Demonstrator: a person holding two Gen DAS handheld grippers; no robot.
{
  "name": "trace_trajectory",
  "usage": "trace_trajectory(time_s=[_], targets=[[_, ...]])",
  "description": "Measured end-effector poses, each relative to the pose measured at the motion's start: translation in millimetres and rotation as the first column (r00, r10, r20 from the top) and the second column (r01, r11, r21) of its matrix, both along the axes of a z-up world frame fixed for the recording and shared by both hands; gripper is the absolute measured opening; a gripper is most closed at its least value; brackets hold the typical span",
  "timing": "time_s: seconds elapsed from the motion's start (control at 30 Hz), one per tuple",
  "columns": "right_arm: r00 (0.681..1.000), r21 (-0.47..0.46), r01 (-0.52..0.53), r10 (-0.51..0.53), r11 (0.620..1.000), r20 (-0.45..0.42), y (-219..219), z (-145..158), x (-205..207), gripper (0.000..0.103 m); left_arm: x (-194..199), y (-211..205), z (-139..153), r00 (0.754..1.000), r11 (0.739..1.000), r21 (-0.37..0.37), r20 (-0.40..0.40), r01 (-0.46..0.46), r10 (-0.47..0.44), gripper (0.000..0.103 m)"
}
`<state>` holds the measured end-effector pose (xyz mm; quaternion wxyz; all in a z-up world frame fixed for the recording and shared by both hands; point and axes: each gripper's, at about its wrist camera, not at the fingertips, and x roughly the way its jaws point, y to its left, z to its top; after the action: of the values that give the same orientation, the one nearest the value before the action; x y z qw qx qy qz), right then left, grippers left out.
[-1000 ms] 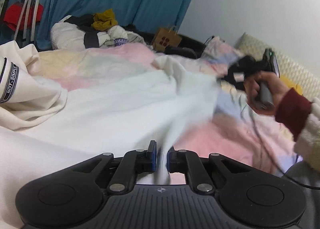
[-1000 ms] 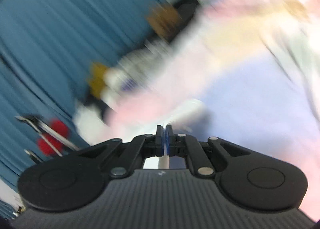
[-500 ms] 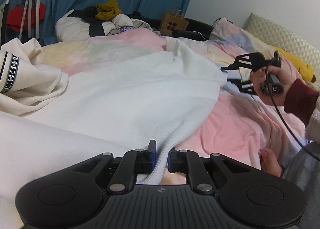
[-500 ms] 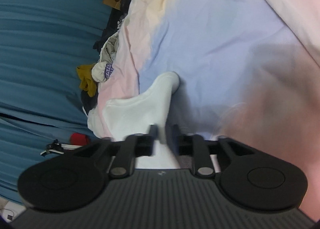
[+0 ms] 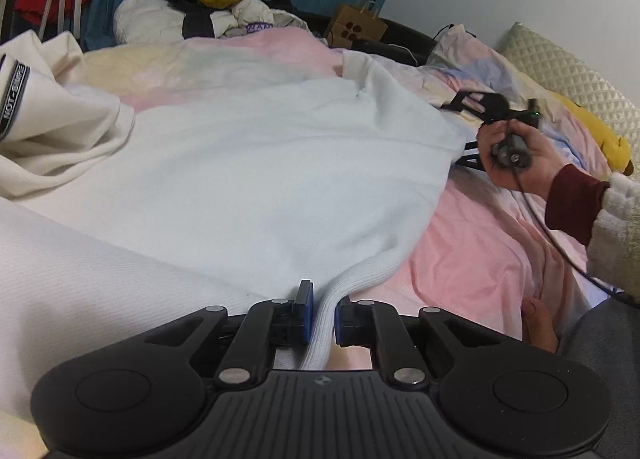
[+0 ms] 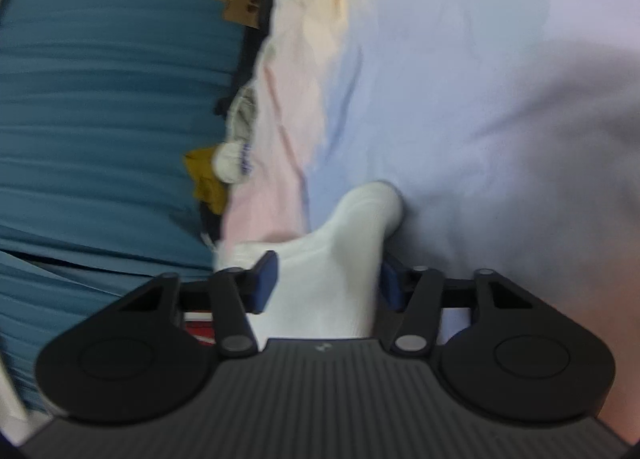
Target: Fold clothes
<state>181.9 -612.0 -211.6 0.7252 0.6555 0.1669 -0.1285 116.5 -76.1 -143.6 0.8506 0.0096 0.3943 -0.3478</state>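
A large white garment (image 5: pixel 256 163) lies spread on the pastel bed cover (image 5: pixel 480 243). My left gripper (image 5: pixel 323 311) has its jaws slightly apart, with the garment's ribbed hem (image 5: pixel 320 323) running between them. My right gripper (image 6: pixel 326 287) is open wide, and a corner of the white garment (image 6: pixel 340 251) lies loose between its fingers. In the left wrist view the right gripper (image 5: pixel 472 115) is held by a hand at the garment's far right edge.
A cream garment with a black label (image 5: pixel 52 127) lies at the left. A pile of clothes (image 5: pixel 208 15) and a paper bag (image 5: pixel 356 27) sit at the bed's far end before blue curtains (image 6: pixel 100 99). A quilted pillow (image 5: pixel 568 79) and a yellow plush (image 5: pixel 592 135) lie at right.
The garment dropped from being held up and now lies flat on the bed. My right gripper opened wide and released its corner. My left gripper's jaws parted a little.
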Motion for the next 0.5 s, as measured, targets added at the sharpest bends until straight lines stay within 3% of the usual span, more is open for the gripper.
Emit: trace_trajectory(time_s=[0.03, 0.13, 0.2, 0.33, 0.43, 0.5], targets=[[0.999, -0.052, -0.02, 0.017, 0.998, -0.049, 2, 1, 7, 0.021, 1, 0, -1, 1.0, 1.0, -0.002, -0.005, -0.001, 0.001, 0.011], [0.993, -0.239, -0.059, 0.033, 0.969, -0.111, 10, 18, 14, 0.005, 4, -2, 0, 1.0, 1.0, -0.009, -0.014, -0.001, 0.001, 0.01], [0.996, -0.342, -0.023, -0.008, 0.939, -0.09, 14, 40, 11, 0.005, 5, -2, 1, 1.0, 1.0, -0.022, -0.015, 0.002, -0.003, 0.01], [0.994, -0.473, 0.113, -0.099, 0.874, 0.054, 15, 80, -14, 0.005, 6, 1, 7, 1.0, 0.998, -0.066, -0.008, 0.006, -0.007, 0.01], [0.983, -0.553, 0.164, -0.183, 0.817, 0.02, 14, 82, -28, 0.005, 7, 1, 11, 1.0, 0.996, -0.083, 0.0, 0.013, -0.013, 0.01], [0.972, -0.561, 0.149, -0.225, 0.814, -0.068, 9, 67, -32, 0.005, 7, 0, 11, 1.0, 0.997, -0.082, 0.001, 0.017, -0.017, 0.01]])
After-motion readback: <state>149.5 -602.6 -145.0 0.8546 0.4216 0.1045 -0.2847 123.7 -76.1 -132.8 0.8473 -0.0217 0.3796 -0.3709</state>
